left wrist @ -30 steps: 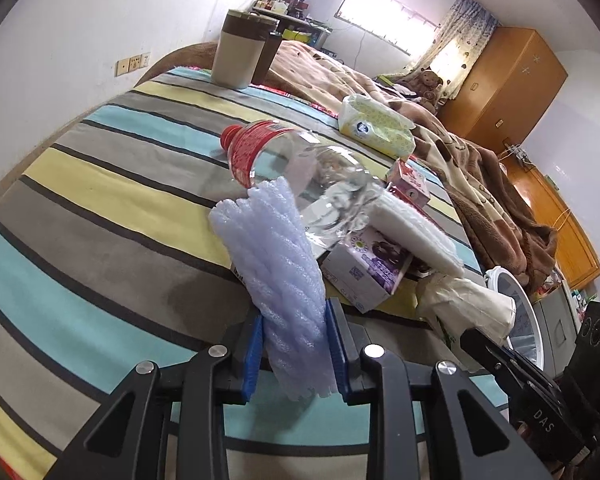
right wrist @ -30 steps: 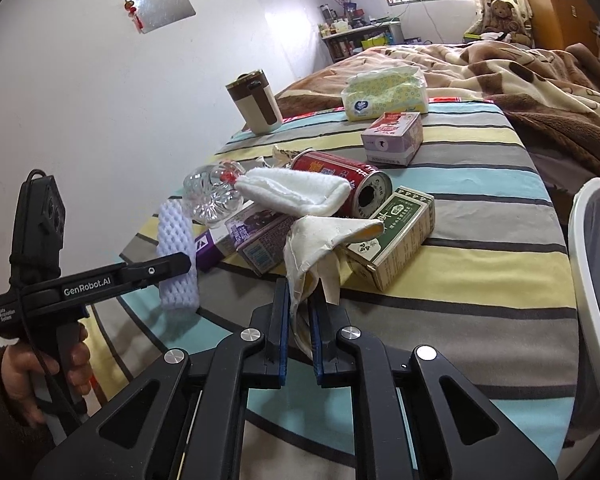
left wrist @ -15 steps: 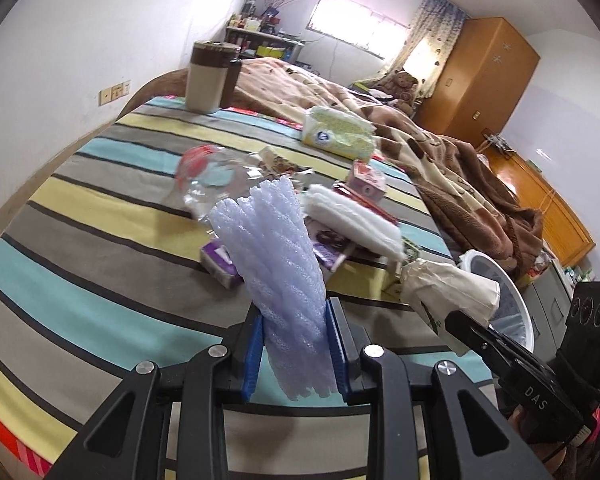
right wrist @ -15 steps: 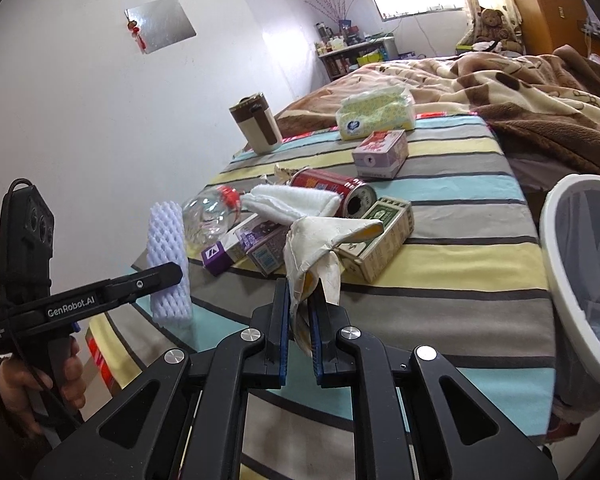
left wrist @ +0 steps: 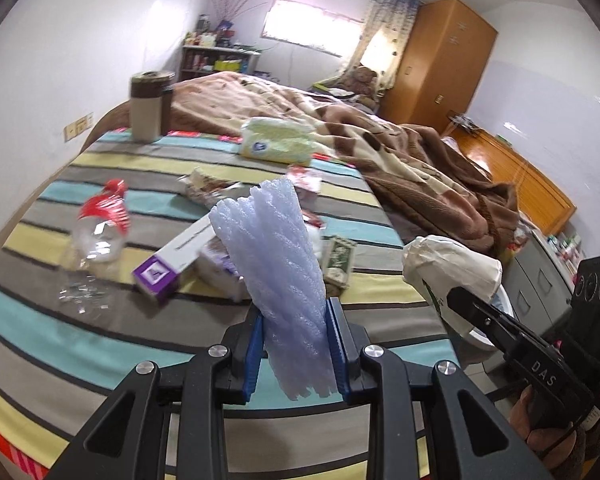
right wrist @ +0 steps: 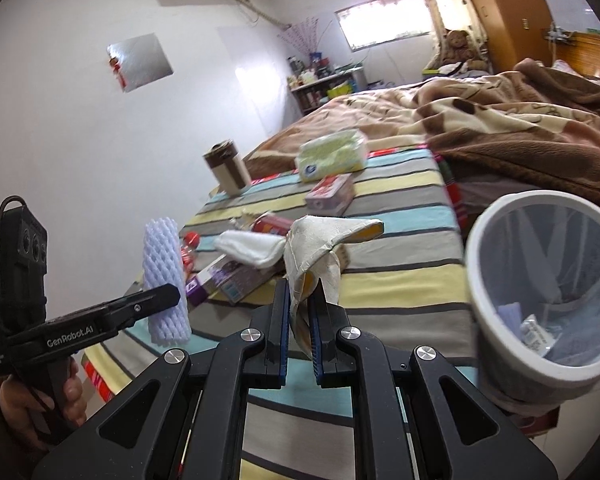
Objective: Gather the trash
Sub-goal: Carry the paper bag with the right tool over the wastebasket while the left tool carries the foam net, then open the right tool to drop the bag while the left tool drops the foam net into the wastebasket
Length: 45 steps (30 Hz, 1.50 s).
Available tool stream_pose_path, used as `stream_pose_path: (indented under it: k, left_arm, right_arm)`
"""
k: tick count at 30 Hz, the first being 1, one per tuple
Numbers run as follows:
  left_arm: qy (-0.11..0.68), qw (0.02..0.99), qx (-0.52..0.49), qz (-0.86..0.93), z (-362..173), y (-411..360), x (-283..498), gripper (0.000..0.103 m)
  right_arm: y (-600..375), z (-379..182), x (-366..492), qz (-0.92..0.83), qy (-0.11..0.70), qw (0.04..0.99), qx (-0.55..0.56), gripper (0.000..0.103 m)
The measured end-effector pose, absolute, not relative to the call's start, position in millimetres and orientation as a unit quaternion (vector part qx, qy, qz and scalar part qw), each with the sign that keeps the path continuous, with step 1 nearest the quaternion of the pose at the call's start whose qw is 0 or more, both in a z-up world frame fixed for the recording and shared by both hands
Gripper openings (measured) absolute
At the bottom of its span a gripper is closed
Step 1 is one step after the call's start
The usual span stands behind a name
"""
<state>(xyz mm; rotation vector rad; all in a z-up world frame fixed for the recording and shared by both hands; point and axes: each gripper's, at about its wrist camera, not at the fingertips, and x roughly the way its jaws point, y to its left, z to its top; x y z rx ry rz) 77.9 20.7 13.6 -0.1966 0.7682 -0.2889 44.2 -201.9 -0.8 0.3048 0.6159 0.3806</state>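
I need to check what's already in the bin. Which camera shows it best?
The right wrist view: the bin fills its right side, open mouth toward the camera, with scraps visible inside. The left wrist view shows only a sliver of its rim behind the right claw.

Both wrist cams look fwd/down along tongs, sharing striped bed [left wrist: 100, 336].

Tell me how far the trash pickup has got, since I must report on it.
Done: a few scraps already lie in the white bin. In hand: the left gripper is shut on a foam fruit net; the right gripper is shut on crumpled paper, neither dropped yet. Left on the striped cloth: a plastic bottle, a purple box and other packets.
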Motion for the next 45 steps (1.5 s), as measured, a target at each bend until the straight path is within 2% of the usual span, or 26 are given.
stream_pose_path:
  k: [22, 45]
  left_arm:
    - [0.355, 0.901, -0.019, -0.247, 31, -121, 101, 0.03]
    - [0.383, 0.87, 0.048, -0.306, 2, -233, 143, 0.03]
  right_arm:
    - [-303, 8, 36, 0.033, 0.27, 0.948, 0.164, 0.009]
    - [-353, -27, 59, -0.061, 0.336, 0.927, 0.157, 0.009]
